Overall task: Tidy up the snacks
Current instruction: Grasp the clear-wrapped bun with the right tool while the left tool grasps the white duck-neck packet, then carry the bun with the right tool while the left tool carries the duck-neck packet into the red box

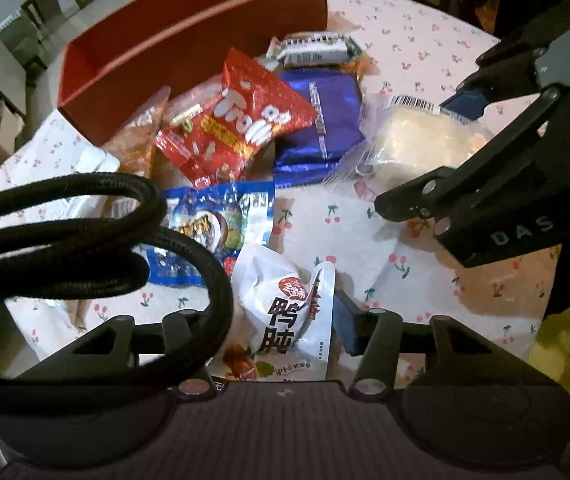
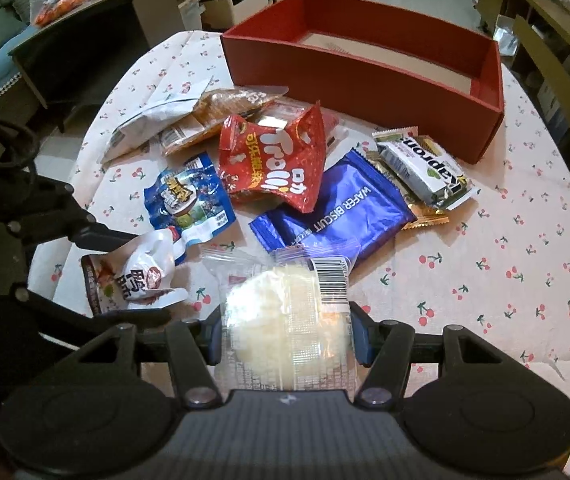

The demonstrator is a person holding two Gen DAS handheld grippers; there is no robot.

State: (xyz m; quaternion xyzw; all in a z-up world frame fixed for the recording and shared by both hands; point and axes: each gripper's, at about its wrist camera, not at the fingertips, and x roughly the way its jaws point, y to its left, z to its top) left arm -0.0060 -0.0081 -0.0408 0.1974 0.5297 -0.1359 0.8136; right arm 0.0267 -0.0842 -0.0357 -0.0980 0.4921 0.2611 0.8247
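Several snack packets lie on a cherry-print tablecloth [image 2: 525,240] in front of an empty red box [image 2: 365,68]. My left gripper [image 1: 281,324] has its fingers around a white duck snack pouch [image 1: 281,312], which also shows in the right wrist view [image 2: 141,276]. My right gripper [image 2: 285,332] is closed on a clear packet of pale puffed snack [image 2: 285,316], seen from the left wrist view [image 1: 417,136] too. A red Trolli bag [image 2: 277,160], a blue wafer biscuit pack [image 2: 337,208] and a blue pouch [image 2: 189,200] lie in the middle.
A Kapron bar [image 2: 425,168] lies on gold packets near the box's right end. An orange cracker pack [image 2: 221,112] and a white bag [image 2: 145,124] lie at the left. A black cable [image 1: 85,232] loops across the left wrist view. Furniture surrounds the round table.
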